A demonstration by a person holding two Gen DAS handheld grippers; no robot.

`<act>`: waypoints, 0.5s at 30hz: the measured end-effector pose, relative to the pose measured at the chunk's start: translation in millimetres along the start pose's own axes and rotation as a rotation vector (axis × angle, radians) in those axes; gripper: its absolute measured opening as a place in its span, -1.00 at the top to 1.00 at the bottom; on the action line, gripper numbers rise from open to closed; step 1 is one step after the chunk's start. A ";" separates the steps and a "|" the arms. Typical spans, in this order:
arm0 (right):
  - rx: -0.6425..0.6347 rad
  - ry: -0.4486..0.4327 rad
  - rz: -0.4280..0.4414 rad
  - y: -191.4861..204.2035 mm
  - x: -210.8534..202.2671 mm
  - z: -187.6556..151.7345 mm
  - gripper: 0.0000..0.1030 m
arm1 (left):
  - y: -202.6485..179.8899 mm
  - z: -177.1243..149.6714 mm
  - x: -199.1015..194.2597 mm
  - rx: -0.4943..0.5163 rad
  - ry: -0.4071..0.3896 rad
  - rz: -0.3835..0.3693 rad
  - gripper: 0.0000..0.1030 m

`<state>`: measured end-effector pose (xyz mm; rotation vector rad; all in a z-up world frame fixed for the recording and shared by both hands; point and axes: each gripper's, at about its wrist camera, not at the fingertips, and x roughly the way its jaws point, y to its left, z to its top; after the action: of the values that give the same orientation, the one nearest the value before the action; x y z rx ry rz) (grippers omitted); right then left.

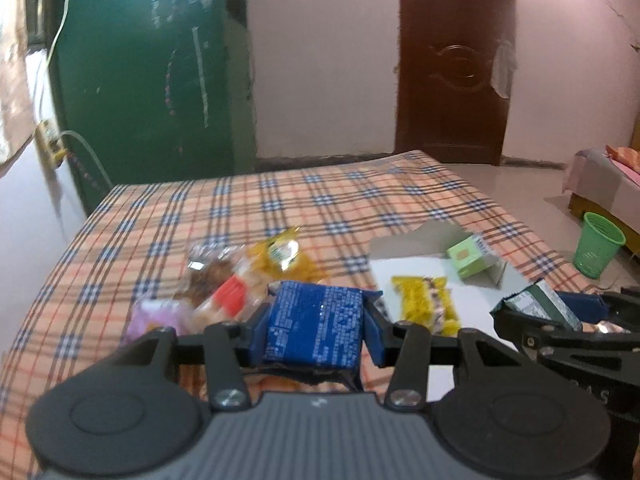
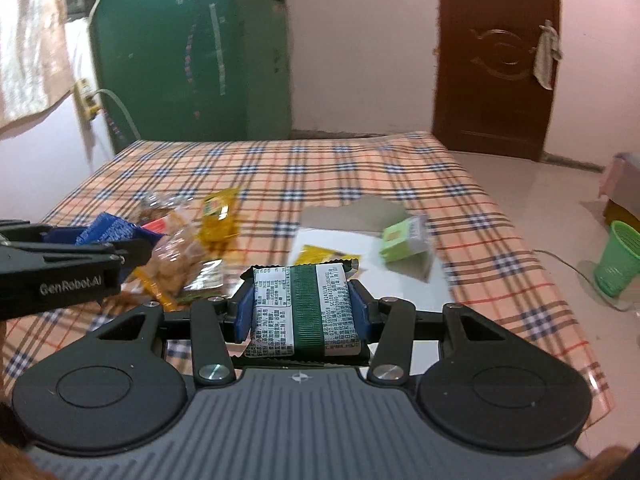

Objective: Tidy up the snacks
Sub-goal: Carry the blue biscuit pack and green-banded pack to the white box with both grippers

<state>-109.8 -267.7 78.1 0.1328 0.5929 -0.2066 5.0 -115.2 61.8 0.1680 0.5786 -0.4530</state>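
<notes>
My left gripper (image 1: 316, 322) is shut on a blue snack packet (image 1: 316, 324) and holds it above the plaid table (image 1: 280, 200). My right gripper (image 2: 302, 308) is shut on a green-and-white snack packet (image 2: 304, 312), also lifted; it shows at the right of the left wrist view (image 1: 540, 304). A pile of loose snacks lies at the left: a clear bag with red label (image 1: 228, 296), a yellow packet (image 1: 280, 256), a pink packet (image 1: 160, 316). A white open box (image 1: 424, 276) holds a yellow packet (image 1: 424, 304) and a light green small box (image 1: 472, 256).
A green plastic cup (image 1: 598, 250) stands on the floor right of the table. A green cabinet (image 1: 148, 68) and a brown door (image 1: 452, 60) stand behind. The left gripper crosses the left of the right wrist view (image 2: 100, 248).
</notes>
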 end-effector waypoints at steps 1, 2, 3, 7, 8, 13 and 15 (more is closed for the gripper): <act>0.006 -0.004 -0.009 -5.2 -0.9 0.5 -0.13 | -3.3 2.6 0.6 0.001 0.000 -0.007 0.10; 0.013 -0.010 -0.016 -8.9 -2.4 0.7 -0.13 | -7.4 5.9 2.3 -0.010 0.002 -0.019 0.10; 0.022 -0.016 -0.018 -14.5 -2.7 1.0 -0.13 | -10.8 8.3 3.7 -0.019 0.003 -0.027 0.10; 0.046 -0.023 -0.040 -36.2 -3.2 -1.7 -0.13 | -28.3 10.7 6.8 -0.047 -0.014 -0.027 0.10; 0.052 -0.020 -0.043 -41.9 -2.5 -2.5 -0.13 | -31.9 9.9 8.7 -0.054 -0.009 -0.033 0.10; 0.071 -0.024 -0.049 -59.6 -2.2 -4.8 -0.13 | -44.3 7.5 19.7 -0.055 -0.006 -0.038 0.10; 0.082 -0.023 -0.053 -65.1 -3.9 -6.8 -0.13 | -44.9 8.4 22.6 -0.064 -0.001 -0.034 0.10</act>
<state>-131.7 -329.0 70.5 0.1936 0.5659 -0.2830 5.3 -165.7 54.8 0.0970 0.5951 -0.4669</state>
